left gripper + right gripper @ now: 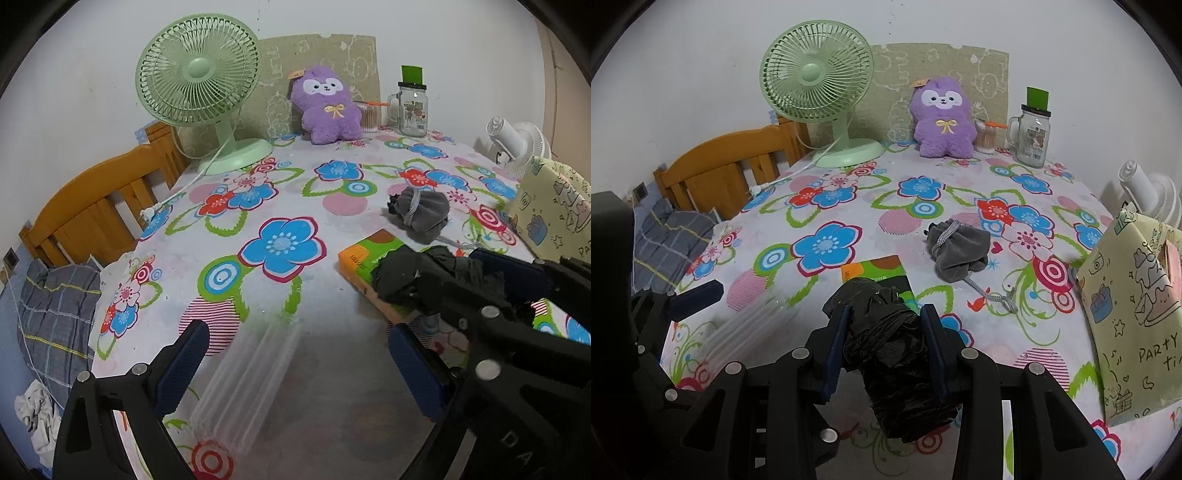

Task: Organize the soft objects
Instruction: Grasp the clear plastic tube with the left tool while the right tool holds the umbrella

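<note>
A crumpled black plastic bag (886, 354) is pinched between the blue pads of my right gripper (886, 314), a little above the flowered tablecloth (827, 243). In the left wrist view the same black bag (424, 280) hangs at the right. My left gripper (299, 362) stands wide open low over the table. A clear plastic sleeve (251, 384) lies between its fingers, untouched. A grey drawstring pouch (960, 247) lies beyond the bag, and a purple plush toy (942, 118) sits upright at the back.
A green and orange packet (879, 271) lies under the bag. At the back stand a green fan (816, 85), a glass mug jar (1030, 136) and a swab pot (985, 140). A yellow gift bag (1126, 314) and a white fan (1145, 195) are at the right. A wooden headboard (99, 206) is at the left.
</note>
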Demonstrator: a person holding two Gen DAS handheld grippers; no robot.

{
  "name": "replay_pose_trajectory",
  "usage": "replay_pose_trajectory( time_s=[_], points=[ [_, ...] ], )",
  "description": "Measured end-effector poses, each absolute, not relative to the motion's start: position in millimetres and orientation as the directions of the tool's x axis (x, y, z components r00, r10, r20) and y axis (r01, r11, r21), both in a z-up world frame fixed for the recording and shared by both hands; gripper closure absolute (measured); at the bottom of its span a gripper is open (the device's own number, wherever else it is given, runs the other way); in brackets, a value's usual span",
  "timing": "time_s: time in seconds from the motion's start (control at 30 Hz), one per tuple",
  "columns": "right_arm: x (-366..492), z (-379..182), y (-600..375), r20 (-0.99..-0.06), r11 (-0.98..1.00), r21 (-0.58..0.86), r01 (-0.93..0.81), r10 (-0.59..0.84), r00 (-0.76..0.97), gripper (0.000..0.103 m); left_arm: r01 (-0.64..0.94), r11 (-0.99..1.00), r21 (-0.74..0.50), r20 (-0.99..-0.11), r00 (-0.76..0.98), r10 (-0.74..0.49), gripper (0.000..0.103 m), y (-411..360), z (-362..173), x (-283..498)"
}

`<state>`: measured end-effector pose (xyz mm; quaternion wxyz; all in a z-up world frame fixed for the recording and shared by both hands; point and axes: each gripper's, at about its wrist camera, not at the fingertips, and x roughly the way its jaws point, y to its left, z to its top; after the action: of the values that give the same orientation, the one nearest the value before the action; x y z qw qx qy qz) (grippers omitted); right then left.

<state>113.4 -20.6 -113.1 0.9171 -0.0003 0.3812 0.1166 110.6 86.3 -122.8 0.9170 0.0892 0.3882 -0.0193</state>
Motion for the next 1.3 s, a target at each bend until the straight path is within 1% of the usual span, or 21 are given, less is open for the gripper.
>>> replay_pose_trajectory(
  time_s=[0.13, 0.37, 0.43, 0.47, 0.5, 0.53, 0.63, 0.87, 0.93, 1.0, 1.3],
  points=[
    [116.6, -116.3, -17.4, -0.705, 0.974, 0.082, -0.212, 0.207, 0.678, 0.061, 0.119, 0.982, 0.149, -0.743, 0.668, 0.032, 0.006, 90.4, -133.3, 116.2],
    [117.1, -119.3, -15.5, -0.709, 0.975, 0.076, -0.209, 0.200, 0.677, 0.061, 0.133, 0.986, 0.097, -0.774, 0.633, -0.009, 0.016, 96.4, -144.4, 117.4],
    [116.5, -119.9, -15.2, -0.709, 0.975, 0.074, -0.209, 0.199, 0.677, 0.061, 0.142, 0.988, 0.062, -0.779, 0.626, -0.041, 0.027, 97.5, -144.0, 116.4],
    [116.3, -120.1, -15.1, -0.709, 0.975, 0.074, -0.209, 0.199, 0.677, 0.061, 0.145, 0.989, 0.043, -0.779, 0.624, -0.058, 0.031, 97.4, -143.8, 114.5],
    [115.9, -120.0, -15.4, -0.708, 0.975, 0.075, -0.208, 0.199, 0.677, 0.061, 0.149, 0.988, 0.037, -0.778, 0.625, -0.065, 0.041, 96.6, -143.1, 112.9],
    [115.7, -120.1, -15.5, -0.708, 0.975, 0.076, -0.208, 0.200, 0.677, 0.061, 0.158, 0.987, 0.034, -0.777, 0.625, -0.074, 0.054, 94.5, -141.9, 110.0],
    [114.5, -119.8, -16.6, -0.708, 0.975, 0.078, -0.208, 0.201, 0.677, 0.060, 0.163, 0.986, 0.039, -0.777, 0.625, -0.073, 0.066, 89.2, -140.6, 105.4],
    [108.6, -119.0, -24.6, -0.706, 0.976, 0.085, -0.200, 0.201, 0.679, 0.060, 0.171, 0.985, 0.025, -0.779, 0.621, -0.088, 0.081, 78.8, -138.3, 99.8],
    [107.0, -118.4, -26.7, -0.706, 0.976, 0.086, -0.198, 0.200, 0.679, 0.060, 0.178, 0.984, 0.019, -0.780, 0.618, -0.097, 0.086, 74.6, -137.4, 97.9],
    [104.4, -117.5, -29.9, -0.704, 0.977, 0.087, -0.195, 0.199, 0.682, 0.060, 0.182, 0.983, 0.009, -0.781, 0.615, -0.107, 0.089, 70.5, -136.2, 95.9],
    [94.6, -112.7, -46.6, -0.697, 0.978, 0.104, -0.181, 0.201, 0.689, 0.060, 0.191, 0.982, 0.002, -0.769, 0.627, -0.121, 0.090, 50.1, -125.3, 86.2]
  ],
)
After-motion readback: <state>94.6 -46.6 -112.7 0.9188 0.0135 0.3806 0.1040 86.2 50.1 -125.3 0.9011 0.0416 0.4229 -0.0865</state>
